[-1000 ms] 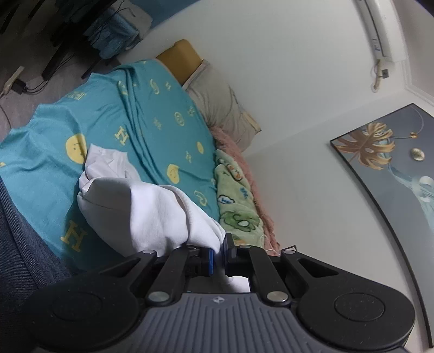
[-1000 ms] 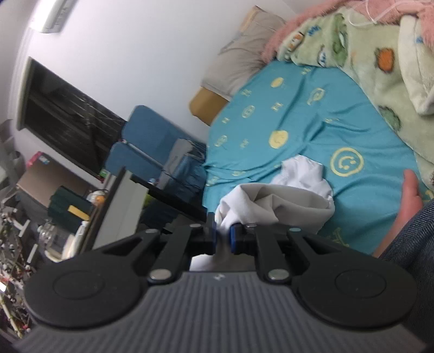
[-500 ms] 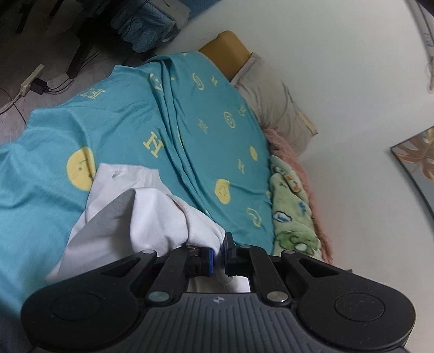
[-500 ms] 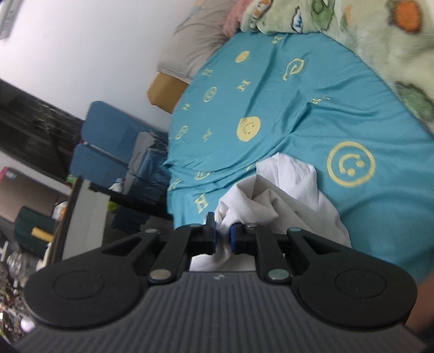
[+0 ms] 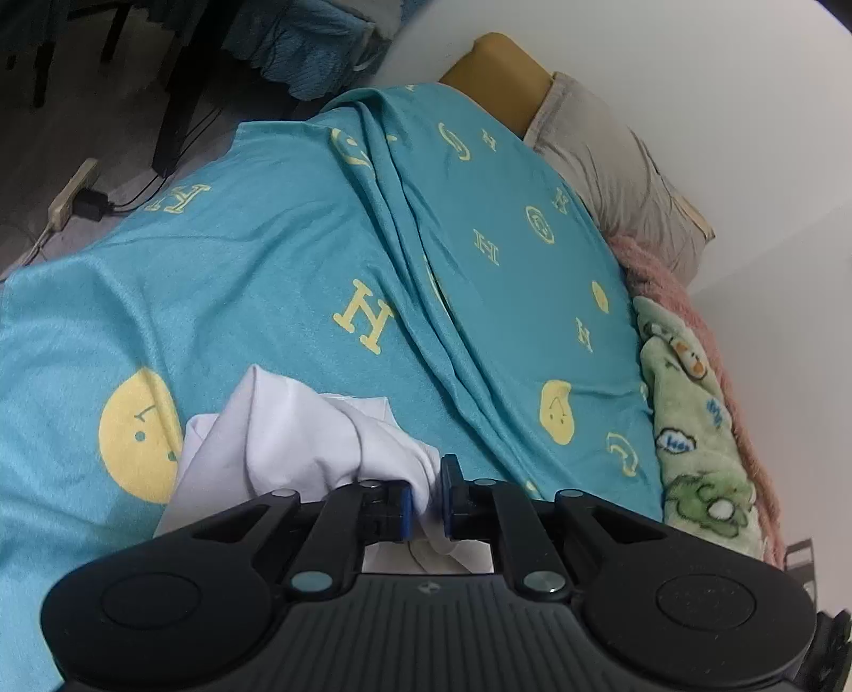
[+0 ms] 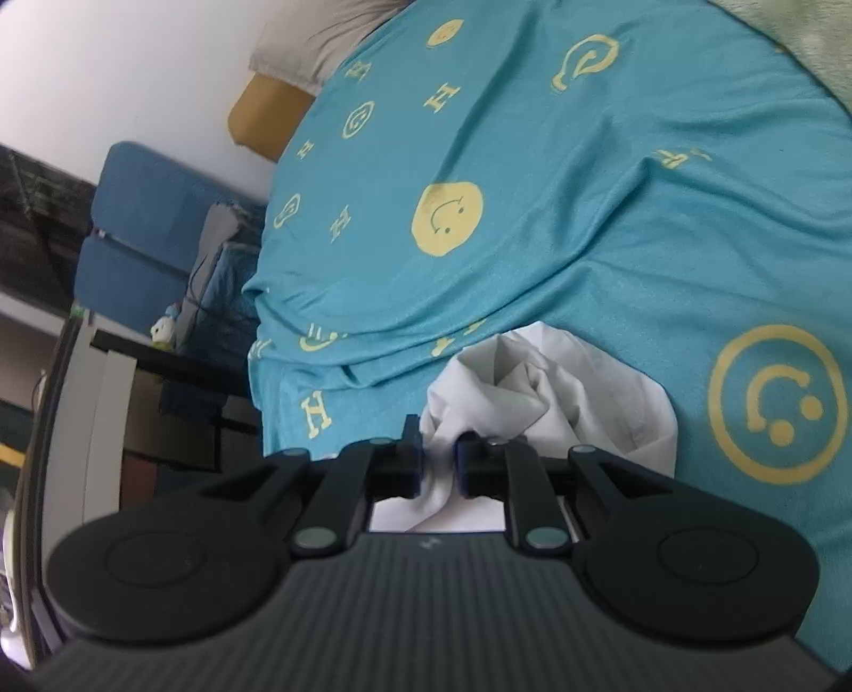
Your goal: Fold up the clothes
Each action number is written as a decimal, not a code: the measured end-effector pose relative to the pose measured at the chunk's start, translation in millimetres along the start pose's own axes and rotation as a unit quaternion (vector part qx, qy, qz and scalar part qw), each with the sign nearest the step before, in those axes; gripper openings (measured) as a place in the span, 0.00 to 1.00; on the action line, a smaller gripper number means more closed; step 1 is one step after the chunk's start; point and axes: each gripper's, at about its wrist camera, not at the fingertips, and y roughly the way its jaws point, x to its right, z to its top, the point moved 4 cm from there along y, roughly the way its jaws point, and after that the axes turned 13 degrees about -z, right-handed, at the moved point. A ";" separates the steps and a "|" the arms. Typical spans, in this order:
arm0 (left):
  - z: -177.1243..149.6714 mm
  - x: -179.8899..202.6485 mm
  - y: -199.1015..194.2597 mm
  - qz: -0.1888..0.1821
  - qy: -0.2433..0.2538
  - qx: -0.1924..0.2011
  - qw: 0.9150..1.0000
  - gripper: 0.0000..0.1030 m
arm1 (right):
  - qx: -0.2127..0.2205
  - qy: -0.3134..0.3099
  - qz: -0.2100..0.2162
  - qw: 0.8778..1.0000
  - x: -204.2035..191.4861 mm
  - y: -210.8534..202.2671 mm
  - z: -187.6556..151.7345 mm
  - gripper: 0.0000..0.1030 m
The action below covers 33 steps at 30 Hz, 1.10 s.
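Left wrist view: the white garment (image 5: 298,442) lies bunched on the teal bed sheet (image 5: 266,277), one edge between the jaws of the left hand-held gripper (image 5: 426,495), which have just been opening. The right hand-held gripper (image 6: 439,458) likewise has been easing apart around another edge (image 6: 532,394); whether either pad presses is unclear. The fold looks laid; next comes release and smoothing. Open sheet lies ahead; the bed's edge and green blanket (image 5: 692,426) bound it.

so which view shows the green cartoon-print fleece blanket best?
Left wrist view: the green cartoon-print fleece blanket runs along the teal bedsheet at the wall side, prints legible. Right wrist view catches only a blurred pale-green corner at top right.
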 end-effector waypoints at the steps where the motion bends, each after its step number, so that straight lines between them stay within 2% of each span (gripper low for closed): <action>1: -0.4 -0.2 1.1 -0.001 0.009 -0.002 1.000 0.16 | 0.000 -0.003 0.002 1.000 0.0 -0.9 0.2 0.25; 2: -0.9 2.1 0.7 -0.005 0.018 -0.006 1.000 0.23 | 0.001 -0.007 0.003 1.000 -0.1 -1.8 0.5 0.38; 3: -1.4 4.8 0.0 -0.009 0.028 -0.009 1.000 0.41 | 0.003 -0.010 0.007 1.000 -0.3 -4.4 0.4 0.49; 4: -2.1 9.3 -2.5 -0.012 0.041 -0.009 0.999 0.61 | 0.011 -0.014 0.017 1.000 -1.4 -11.9 -0.8 0.72; 5: -3.7 15.8 -7.5 -0.008 0.062 -0.005 0.998 0.69 | 0.019 -0.017 0.027 0.999 -2.4 -19.5 -1.9 0.86; 6: -6.1 22.6 -13.4 -0.001 0.090 0.006 0.996 0.78 | 0.027 -0.021 0.037 0.999 -3.4 -27.1 -3.1 0.86; 7: -9.7 27.9 -17.3 0.005 0.120 0.015 0.993 0.81 | 0.035 -0.024 0.047 0.998 -4.5 -34.7 -4.2 0.85; 10: -20.8 43.2 -27.8 0.025 0.207 0.038 0.977 0.87 | 0.060 -0.055 0.055 0.995 -7.6 -54.1 -11.3 0.85; 12: -28.3 43.2 -19.0 0.042 0.233 0.021 0.971 0.87 | 0.076 -0.099 0.029 0.992 -12.1 -55.3 -16.9 0.86; 17: -44.8 30.4 13.4 0.085 0.261 -0.038 0.961 0.87 | 0.081 -0.199 -0.021 0.976 -19.5 -19.7 -29.8 0.83; 19: -52.3 24.0 22.3 0.103 0.271 -0.055 0.955 0.87 | 0.067 -0.211 -0.042 0.974 -15.4 2.1 -33.3 0.76; 22: -60.5 15.7 28.4 0.121 0.285 -0.066 0.949 0.87 | 0.061 -0.216 -0.051 0.973 -8.4 17.7 -35.3 0.75; 26: -65.0 14.0 26.9 0.124 0.294 -0.069 0.945 0.87 | 0.063 -0.228 -0.055 0.970 -10.6 7.2 -41.6 0.75; 28: -67.9 16.1 21.3 0.126 0.300 -0.068 0.943 0.87 | 0.060 -0.236 -0.070 0.967 -10.4 -2.0 -47.2 0.75; 33: -81.2 25.1 2.9 0.135 0.327 -0.068 0.933 0.87 | 0.065 -0.243 -0.102 0.963 -9.3 -31.4 -68.1 0.75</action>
